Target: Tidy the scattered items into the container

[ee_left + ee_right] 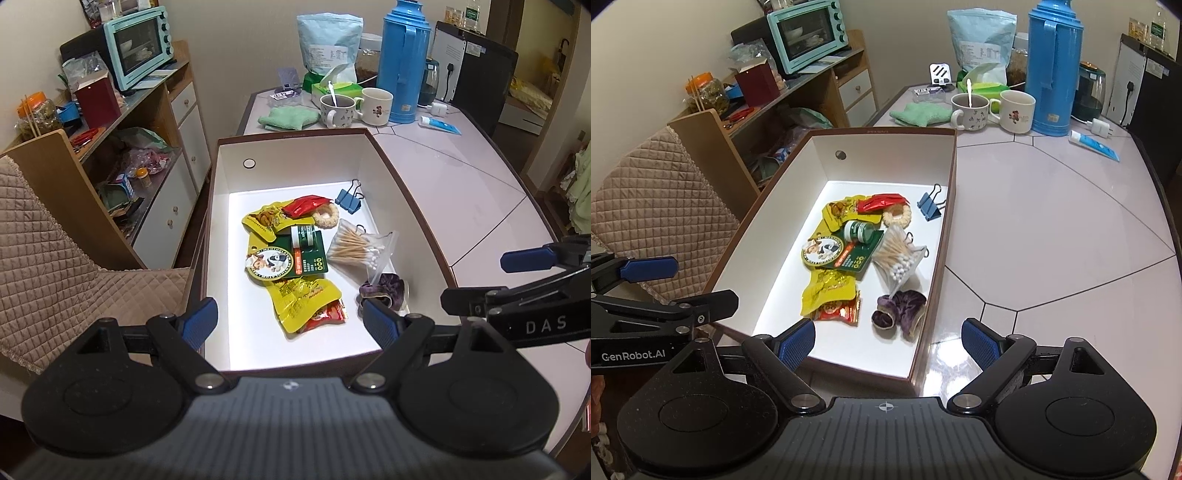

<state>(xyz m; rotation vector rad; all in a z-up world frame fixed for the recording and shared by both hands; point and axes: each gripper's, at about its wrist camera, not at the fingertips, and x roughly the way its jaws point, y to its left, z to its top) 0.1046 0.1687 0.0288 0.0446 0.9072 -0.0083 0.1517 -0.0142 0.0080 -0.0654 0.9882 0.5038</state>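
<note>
The box (221,236) lay at frame centre on the surface (1052,229). Inside it were yellow packets (303,299), a green card (306,258), a swab bag (360,245), a blue clip (349,199) and a purple scrunchie (899,312); a ring beside the red packet (304,205) was perhaps a snack. Left tongs (290,319) and right tongs (888,343) both stood wide open, empty, at lower frame.

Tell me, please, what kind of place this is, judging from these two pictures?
Most likely a home kitchen or dining corner. A mint-green countertop oven stands on a wooden sideboard, and a tall blue plastic thermos and two white ceramic mugs sit on the pale tiled tabletop.
</note>
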